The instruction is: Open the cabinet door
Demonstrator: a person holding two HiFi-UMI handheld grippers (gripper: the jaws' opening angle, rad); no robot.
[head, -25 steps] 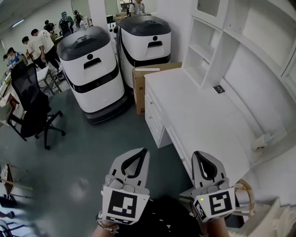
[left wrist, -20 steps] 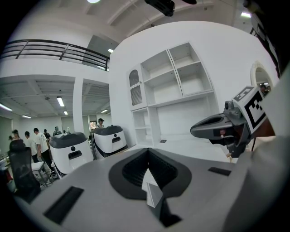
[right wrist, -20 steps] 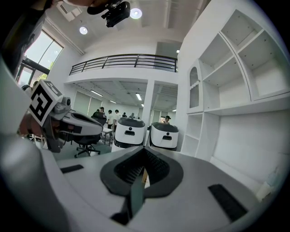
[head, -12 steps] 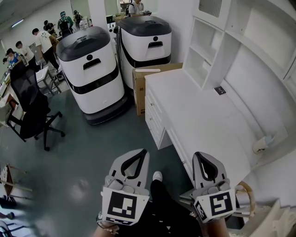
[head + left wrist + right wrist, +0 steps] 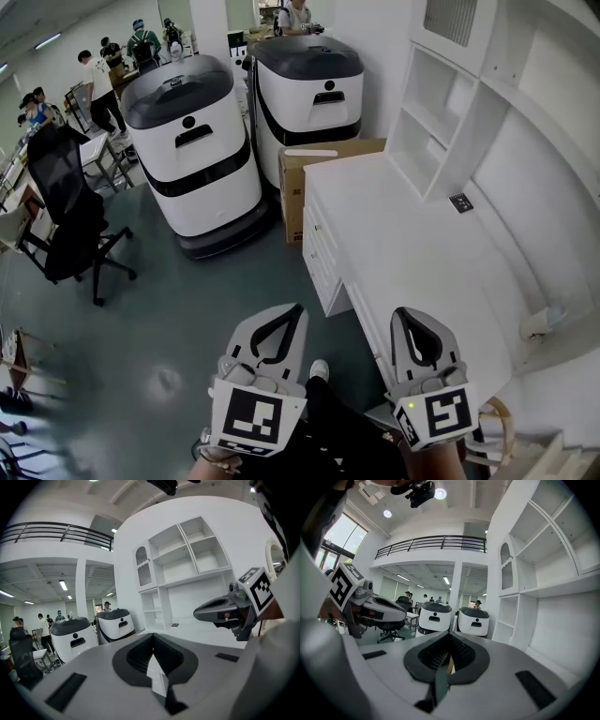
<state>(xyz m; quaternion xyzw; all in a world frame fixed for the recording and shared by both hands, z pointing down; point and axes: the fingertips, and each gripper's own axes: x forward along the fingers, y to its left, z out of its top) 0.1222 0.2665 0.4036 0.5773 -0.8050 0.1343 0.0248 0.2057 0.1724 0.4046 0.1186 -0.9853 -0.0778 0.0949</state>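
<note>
While held near the desk [image 5: 412, 253], left tool [image 5: 289, 311] — and right tool [image 5: 407, 314] — are pressed together.

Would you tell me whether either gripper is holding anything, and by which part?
Nothing is held. The left gripper and the right gripper both have their jaws closed together with nothing between them.

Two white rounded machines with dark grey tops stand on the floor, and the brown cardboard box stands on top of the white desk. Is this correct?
Not quite. The head view shows the brown cardboard box on the floor at the end of the white desk, not on it. The two white rounded machines do stand on the floor.
</note>
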